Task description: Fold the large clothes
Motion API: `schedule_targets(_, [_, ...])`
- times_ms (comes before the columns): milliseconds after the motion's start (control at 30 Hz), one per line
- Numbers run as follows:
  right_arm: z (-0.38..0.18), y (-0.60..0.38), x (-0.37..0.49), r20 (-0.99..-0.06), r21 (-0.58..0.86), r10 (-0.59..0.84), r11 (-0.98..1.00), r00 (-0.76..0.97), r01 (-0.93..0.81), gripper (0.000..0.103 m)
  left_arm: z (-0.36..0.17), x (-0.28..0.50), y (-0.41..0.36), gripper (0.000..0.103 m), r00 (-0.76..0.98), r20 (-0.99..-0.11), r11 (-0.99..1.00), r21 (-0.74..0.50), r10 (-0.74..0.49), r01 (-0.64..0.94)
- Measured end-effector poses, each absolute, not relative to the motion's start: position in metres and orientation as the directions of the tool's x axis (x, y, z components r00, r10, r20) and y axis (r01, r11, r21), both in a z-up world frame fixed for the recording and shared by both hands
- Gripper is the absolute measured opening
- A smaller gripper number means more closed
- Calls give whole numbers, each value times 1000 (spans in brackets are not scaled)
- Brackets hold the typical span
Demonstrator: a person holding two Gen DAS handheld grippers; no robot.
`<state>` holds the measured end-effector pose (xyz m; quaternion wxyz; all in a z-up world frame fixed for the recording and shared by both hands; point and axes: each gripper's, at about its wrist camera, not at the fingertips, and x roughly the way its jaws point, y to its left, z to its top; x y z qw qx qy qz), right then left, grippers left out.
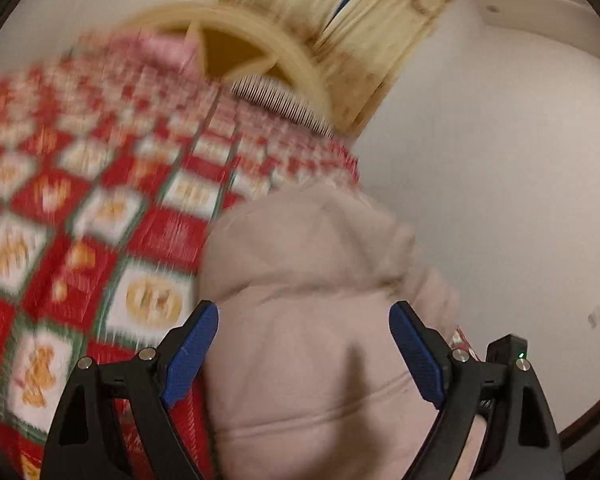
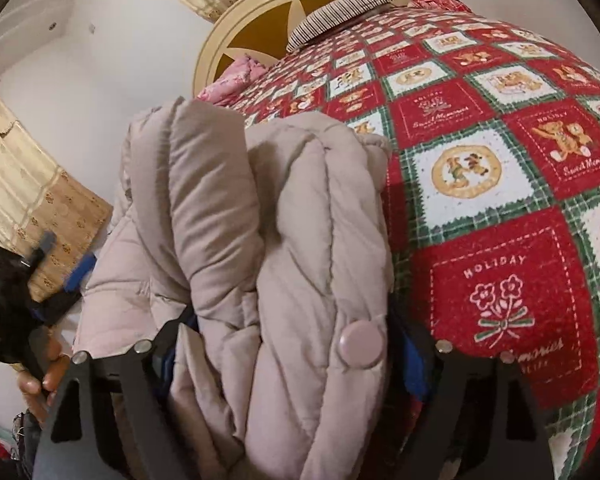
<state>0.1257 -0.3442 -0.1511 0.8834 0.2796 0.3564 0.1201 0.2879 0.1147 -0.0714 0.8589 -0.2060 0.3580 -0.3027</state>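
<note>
The coat (image 2: 260, 240) lies bunched on the bed (image 2: 500, 200), at the bed's left edge in the right wrist view, part of it spilling over that edge. Behind it, at the head of the bed, a pillow (image 2: 340, 12) leans against the headboard (image 2: 236, 36), with a bundle of cloth (image 2: 232, 80) at the left corner. The curtain (image 2: 32, 200) hangs beyond the left edge. The right gripper (image 2: 284, 364) straddles the coat's near end; the left gripper (image 1: 304, 356) has it between its fingers.

Bedspread (image 2: 500, 184) squares: "HOLIDAY", "Sweet Memories".
</note>
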Motion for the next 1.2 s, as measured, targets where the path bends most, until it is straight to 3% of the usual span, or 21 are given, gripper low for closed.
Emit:
schedule_targets(67, [-151, -343, 124, -552, 586, 414, 810, 724, -16, 86, -103, 300, 106, 91, 444, -542, 692, -644, -713, 326])
schedule_targets(100, [-150, -342, 124, -550, 586, 412, 810, 726, -17, 86, -116, 302, 101, 97, 408, -540, 668, -677, -736, 309])
schedule_targets(167, [-150, -342, 123, -540, 590, 416, 807, 732, -23, 86, -135, 311, 101, 100, 336, -492, 583, -765, -804, 275])
schedule_targets(300, [-149, -341, 126, -530, 600, 444, 798, 722, -50, 86, -129, 314, 93, 100, 274, -505, 573, -746, -819, 338])
schedule_targets(400, [-147, -338, 128, -500, 624, 508, 773, 701, -115, 78, -127, 311, 89, 100, 261, -482, 548, -743, -837, 384])
schedule_targets(667, [-154, -338, 142, -500, 653, 514, 752, 697, -86, 82, -132, 320, 59, 99, 286, -517, 591, -706, -807, 392])
schedule_targets(767, [-152, -335, 141, -512, 642, 493, 763, 703, -68, 82, -131, 319, 55, 95, 295, -523, 601, -700, -800, 386])
schedule_targets(933, [-138, -324, 128, -554, 605, 468, 795, 688, -54, 54, -108, 293, 55, 81, 337, -543, 639, -647, -769, 415])
schedule_targets(1033, [-128, -319, 105, -563, 589, 449, 807, 693, -44, 44, -94, 275, 49, 78, 346, -551, 649, -614, -760, 449])
schedule_targets(1200, [-117, -321, 53, -527, 613, 437, 789, 729, -30, 39, -76, 239, 52, 76, 322, -512, 602, -621, -796, 501])
